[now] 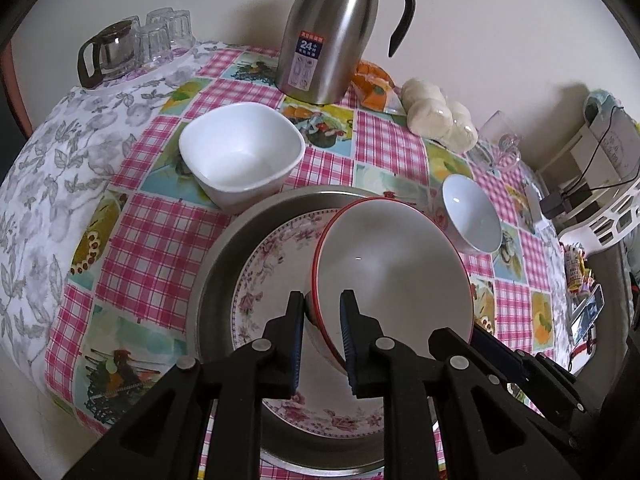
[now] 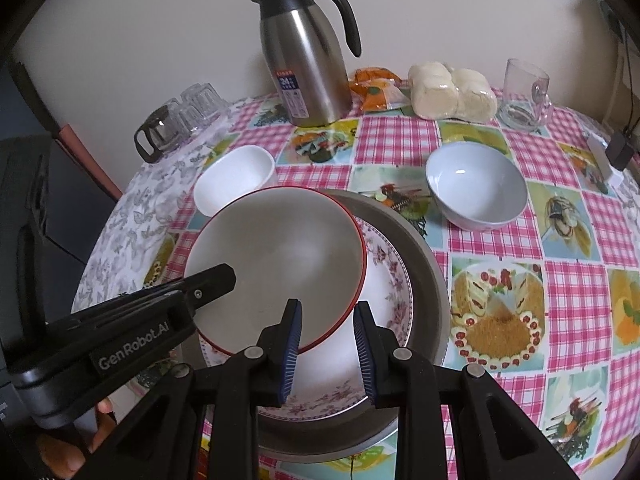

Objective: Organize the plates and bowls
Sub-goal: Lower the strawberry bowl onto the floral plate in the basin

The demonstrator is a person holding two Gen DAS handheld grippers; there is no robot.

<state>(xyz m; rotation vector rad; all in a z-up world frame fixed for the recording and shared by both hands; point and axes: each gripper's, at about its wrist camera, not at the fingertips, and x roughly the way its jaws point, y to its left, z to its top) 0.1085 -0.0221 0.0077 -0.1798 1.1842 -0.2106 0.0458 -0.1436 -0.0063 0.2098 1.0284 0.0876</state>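
Step in hand: seating the red-rimmed bowl point(image 1: 394, 268) on the stack. The bowl hangs tilted over the flowered plate point(image 1: 276, 264), which lies inside the metal pan point(image 1: 224, 256) near the front edge of the table point(image 1: 132, 236).

Left gripper point(image 1: 322, 312): jaws nearly closed, straddling the bowl's rim at its 8 o'clock edge; one finger sits inside the bowl, one outside. The pads appear to press on the rim, so this gripper is judged to carry the bowl.

Right gripper point(image 2: 326, 322): jaws partly open, straddling the rim at the bowl's 5 o'clock edge (seen from the right wrist camera). A gap shows beside the outer finger, so whether it grips cannot be told.

Remaining items: a square white bowl point(image 1: 242, 156) stands at 11 o'clock of the pan, just beside it; a pale blue bowl point(image 2: 476, 184) stands at 2 o'clock, near but apart.

Next move, as judged: level the bowl, lower it onto the plate's centre, then open both grippers. The tilt calls for care, since an uneven release could let the bowl slide or strike the plate.
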